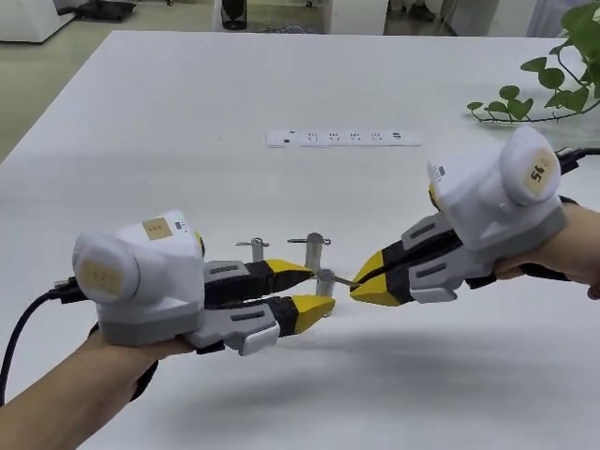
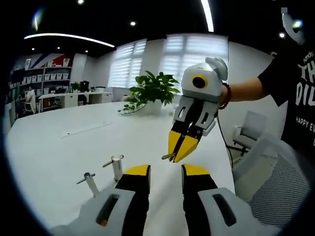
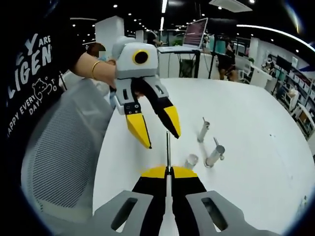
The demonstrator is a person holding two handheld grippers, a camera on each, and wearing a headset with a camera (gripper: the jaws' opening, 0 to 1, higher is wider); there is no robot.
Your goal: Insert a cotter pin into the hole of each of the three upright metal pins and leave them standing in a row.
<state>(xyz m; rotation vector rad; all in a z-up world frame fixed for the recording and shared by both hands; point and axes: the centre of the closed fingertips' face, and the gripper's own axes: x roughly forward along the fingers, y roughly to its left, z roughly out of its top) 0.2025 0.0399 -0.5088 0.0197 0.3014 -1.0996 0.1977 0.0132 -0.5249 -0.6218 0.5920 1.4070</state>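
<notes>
Cotter pin (image 3: 168,147) is pinched in the right claw (image 1: 358,281), jaws shut tight on it, its tip right at the bare metal pin (image 1: 325,279), which stands toward the near edge of the desk (image 1: 187,112). Left claw (image 2: 166,171) is spread wide, holding nothing, just beside that pin. Second metal pin (image 1: 314,246) and third metal pin (image 1: 256,248) stand upright just behind, each with a cross-piece through its top.

Your right tool (image 3: 168,171) pinches a thin cotter pin (image 3: 168,150) that points ahead, toward the spread jaws of your left tool (image 3: 162,139). Three metal pins (image 3: 215,155) stand on the white surface (image 3: 256,128) just right of it.
</notes>
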